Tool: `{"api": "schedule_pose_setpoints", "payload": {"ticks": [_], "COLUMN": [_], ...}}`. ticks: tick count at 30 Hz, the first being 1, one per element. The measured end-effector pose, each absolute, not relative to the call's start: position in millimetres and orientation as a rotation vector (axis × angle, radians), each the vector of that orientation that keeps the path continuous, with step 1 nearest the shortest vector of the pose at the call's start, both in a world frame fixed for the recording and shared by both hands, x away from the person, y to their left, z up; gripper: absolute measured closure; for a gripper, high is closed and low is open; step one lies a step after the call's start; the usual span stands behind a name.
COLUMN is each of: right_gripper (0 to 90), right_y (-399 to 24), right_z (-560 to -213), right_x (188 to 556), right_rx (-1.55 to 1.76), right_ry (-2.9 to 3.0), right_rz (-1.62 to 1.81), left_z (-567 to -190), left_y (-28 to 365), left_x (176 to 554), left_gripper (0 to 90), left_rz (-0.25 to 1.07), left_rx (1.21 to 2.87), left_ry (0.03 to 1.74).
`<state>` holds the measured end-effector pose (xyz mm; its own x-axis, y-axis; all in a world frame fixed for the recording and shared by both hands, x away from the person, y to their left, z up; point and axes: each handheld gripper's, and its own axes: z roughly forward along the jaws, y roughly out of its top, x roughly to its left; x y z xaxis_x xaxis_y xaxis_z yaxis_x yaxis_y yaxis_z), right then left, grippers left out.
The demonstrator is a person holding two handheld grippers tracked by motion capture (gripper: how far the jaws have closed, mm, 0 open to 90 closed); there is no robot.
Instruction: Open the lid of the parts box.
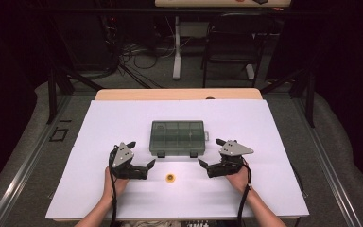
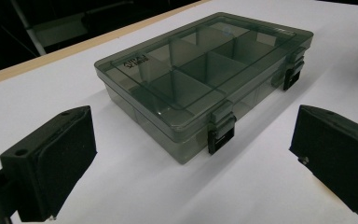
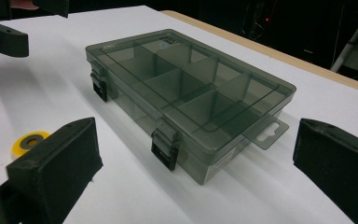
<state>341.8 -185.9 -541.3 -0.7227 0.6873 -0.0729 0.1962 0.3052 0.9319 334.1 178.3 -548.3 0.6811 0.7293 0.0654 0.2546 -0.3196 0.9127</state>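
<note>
Near the front edge of the desk (image 1: 99,198), both wide-open, empty fingers (image 2: 51,158) could bump the small, maybe slippery yellow ring (image 1: 170,178) away from the shut box (image 1: 177,137).

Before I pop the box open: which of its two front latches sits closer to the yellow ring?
The left latch, on the left gripper's side. The yellow ring lies in front of the box, nearer it than the right latch.

Smoky compartment box (image 1: 177,137) lies flat, lid shut, latches apparently fastened.
</note>
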Motion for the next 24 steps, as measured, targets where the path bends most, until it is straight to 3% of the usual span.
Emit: {"api": "schedule_pose_setpoints", "payload": {"ticks": [24], "right_gripper": [0.0], "right_y": [-169], "right_z": [-542], "right_x": [379], "right_rx": [0.765], "right_ry": [2.329], "right_rz": [1.347], "left_z": [-554], "left_y": [170], "left_x": [363], "left_gripper": [0.2], "left_rz": [0.545], "left_rx": [1.971], "left_ry": [0.742]}}
